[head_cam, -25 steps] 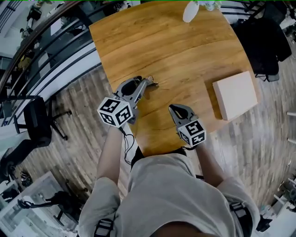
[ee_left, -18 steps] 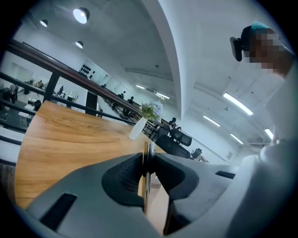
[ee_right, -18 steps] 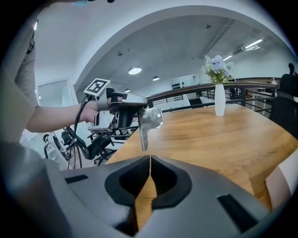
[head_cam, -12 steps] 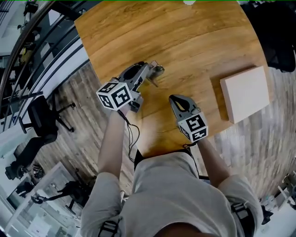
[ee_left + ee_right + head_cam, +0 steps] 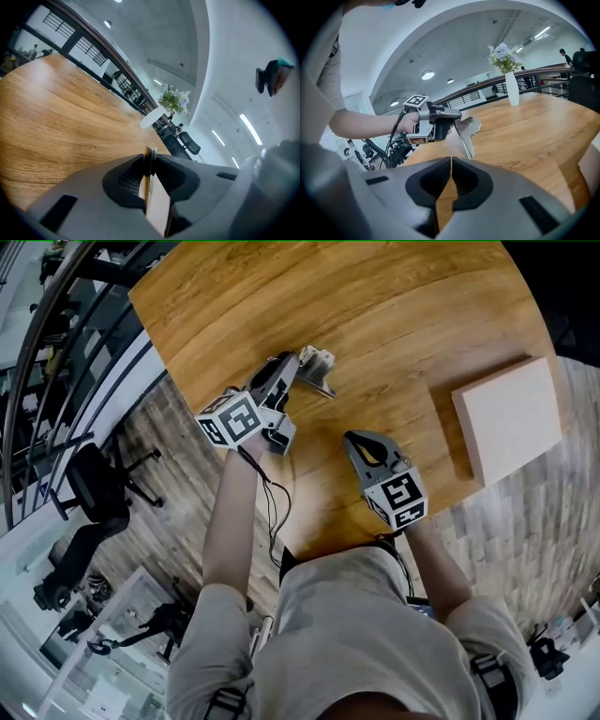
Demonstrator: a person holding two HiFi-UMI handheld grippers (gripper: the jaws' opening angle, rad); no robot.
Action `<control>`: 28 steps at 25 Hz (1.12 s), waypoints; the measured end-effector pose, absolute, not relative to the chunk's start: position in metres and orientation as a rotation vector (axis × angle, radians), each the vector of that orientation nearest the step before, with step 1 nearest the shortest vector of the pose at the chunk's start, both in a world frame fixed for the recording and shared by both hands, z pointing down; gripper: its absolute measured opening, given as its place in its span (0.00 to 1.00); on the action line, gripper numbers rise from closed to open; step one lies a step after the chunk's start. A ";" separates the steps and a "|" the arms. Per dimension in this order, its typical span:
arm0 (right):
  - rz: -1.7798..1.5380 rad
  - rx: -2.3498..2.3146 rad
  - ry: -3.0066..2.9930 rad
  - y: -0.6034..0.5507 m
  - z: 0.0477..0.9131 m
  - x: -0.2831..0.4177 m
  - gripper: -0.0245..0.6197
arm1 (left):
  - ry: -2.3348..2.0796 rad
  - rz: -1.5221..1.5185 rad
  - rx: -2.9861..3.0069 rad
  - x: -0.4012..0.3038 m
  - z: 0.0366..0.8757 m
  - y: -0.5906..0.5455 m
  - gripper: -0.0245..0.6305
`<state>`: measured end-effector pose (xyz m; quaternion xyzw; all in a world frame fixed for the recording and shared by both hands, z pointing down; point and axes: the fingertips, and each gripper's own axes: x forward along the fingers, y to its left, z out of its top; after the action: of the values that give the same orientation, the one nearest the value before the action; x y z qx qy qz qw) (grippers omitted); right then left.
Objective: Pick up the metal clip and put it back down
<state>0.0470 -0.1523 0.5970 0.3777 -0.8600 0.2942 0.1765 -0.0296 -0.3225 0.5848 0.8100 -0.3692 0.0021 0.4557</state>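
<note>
The metal clip [image 5: 317, 372] is a silver spring clamp with a long flat leg. My left gripper [image 5: 300, 364] is shut on it, over the left part of the round wooden table [image 5: 412, 306]. In the left gripper view the clip's plates [image 5: 156, 201] stand edge-on between the pads. From the right gripper view the clip [image 5: 466, 129] hangs from the left gripper [image 5: 451, 115], its leg pointing down close to the wood; whether it touches I cannot tell. My right gripper [image 5: 352, 439] is shut and empty near the table's front edge, to the right of the clip.
A flat white box [image 5: 511, 418] lies at the table's right edge. A white vase with flowers [image 5: 512, 89] stands at the far side. A black office chair [image 5: 89, 493] and a railing [image 5: 66, 343] are on the floor to the left.
My left gripper has carried the clip farther onto the table and lower, rolling as it went. The right gripper has sunk a little and stays shut.
</note>
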 end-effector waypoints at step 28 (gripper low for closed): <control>0.925 1.139 -2.395 -0.157 0.607 0.063 0.09 | -1.042 0.082 1.732 -0.033 0.652 -0.314 0.23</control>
<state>0.0626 -0.1568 0.6075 0.3998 -0.8410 0.3247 0.1658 -0.0335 -0.3143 0.6519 0.7257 -0.4367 0.0345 0.5306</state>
